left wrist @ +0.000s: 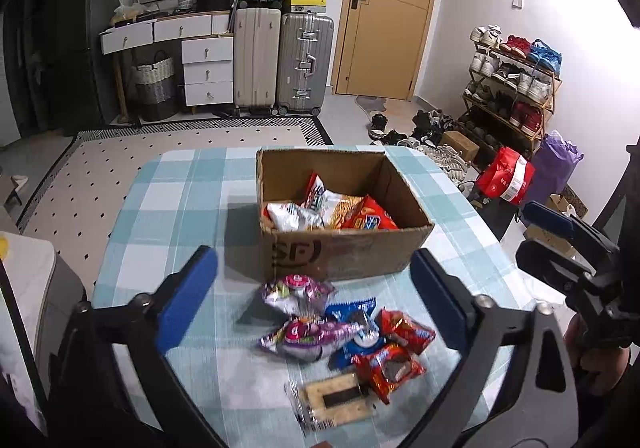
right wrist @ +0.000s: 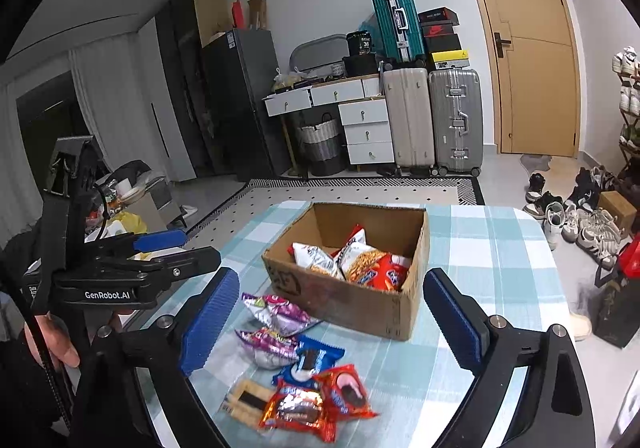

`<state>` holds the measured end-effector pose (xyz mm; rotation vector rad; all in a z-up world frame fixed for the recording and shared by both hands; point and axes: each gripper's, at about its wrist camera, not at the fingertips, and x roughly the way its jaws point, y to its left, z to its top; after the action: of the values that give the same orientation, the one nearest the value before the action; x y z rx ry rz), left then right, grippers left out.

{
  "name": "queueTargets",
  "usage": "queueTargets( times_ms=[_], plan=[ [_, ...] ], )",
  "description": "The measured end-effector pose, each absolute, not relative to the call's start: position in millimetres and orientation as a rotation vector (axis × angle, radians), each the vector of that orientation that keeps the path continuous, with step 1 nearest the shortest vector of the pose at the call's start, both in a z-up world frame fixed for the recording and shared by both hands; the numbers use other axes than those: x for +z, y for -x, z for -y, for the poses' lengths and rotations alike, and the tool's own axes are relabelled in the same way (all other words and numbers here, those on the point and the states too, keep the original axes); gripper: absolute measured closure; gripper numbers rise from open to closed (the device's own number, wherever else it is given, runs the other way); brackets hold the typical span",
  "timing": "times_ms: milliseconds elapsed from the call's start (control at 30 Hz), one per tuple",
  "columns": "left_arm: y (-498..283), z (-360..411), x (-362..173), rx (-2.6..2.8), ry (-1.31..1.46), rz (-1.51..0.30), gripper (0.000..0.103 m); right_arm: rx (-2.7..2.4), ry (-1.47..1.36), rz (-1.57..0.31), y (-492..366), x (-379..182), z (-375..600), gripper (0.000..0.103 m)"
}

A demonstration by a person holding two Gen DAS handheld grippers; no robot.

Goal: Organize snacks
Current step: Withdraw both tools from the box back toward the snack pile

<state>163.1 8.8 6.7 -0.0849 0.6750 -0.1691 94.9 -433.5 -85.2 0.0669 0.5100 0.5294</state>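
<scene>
An open cardboard box [left wrist: 344, 248] [right wrist: 348, 300] stands on the checked tablecloth with several snack bags inside [left wrist: 332, 210] [right wrist: 356, 260]. In front of it lies a loose pile: two purple packs [left wrist: 304, 328] [right wrist: 272, 328], a blue cookie pack [left wrist: 352, 332] [right wrist: 310, 362], two red packs [left wrist: 388, 364] [right wrist: 316, 404] and a clear cracker pack [left wrist: 332, 400] [right wrist: 244, 402]. My left gripper [left wrist: 316, 304] is open and empty, held above the pile. My right gripper [right wrist: 332, 324] is open and empty, also above the pile; it shows at the right edge of the left wrist view [left wrist: 560, 244].
The table [left wrist: 168, 200] [right wrist: 492, 248] has a rounded far edge. Beyond it are a rug, suitcases [left wrist: 280, 60], a white drawer unit [left wrist: 206, 68], a door and a shoe rack [left wrist: 512, 88] with shoes on the floor. A red bag [left wrist: 506, 176] stands right of the table.
</scene>
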Motion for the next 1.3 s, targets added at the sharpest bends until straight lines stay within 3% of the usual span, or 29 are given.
queueTargets(
  times_ms=[600, 1300],
  plan=[
    [-121, -16, -34, -0.111, 0.081, -0.695, 0.001, 0.531, -0.098, -0.563, -58, -115, 435, 0.007],
    [-123, -25, -92, -0.094, 0.128, -0.776, 0.001, 0.537, -0.116, -0.667, -71, -173, 427, 0.006]
  ],
)
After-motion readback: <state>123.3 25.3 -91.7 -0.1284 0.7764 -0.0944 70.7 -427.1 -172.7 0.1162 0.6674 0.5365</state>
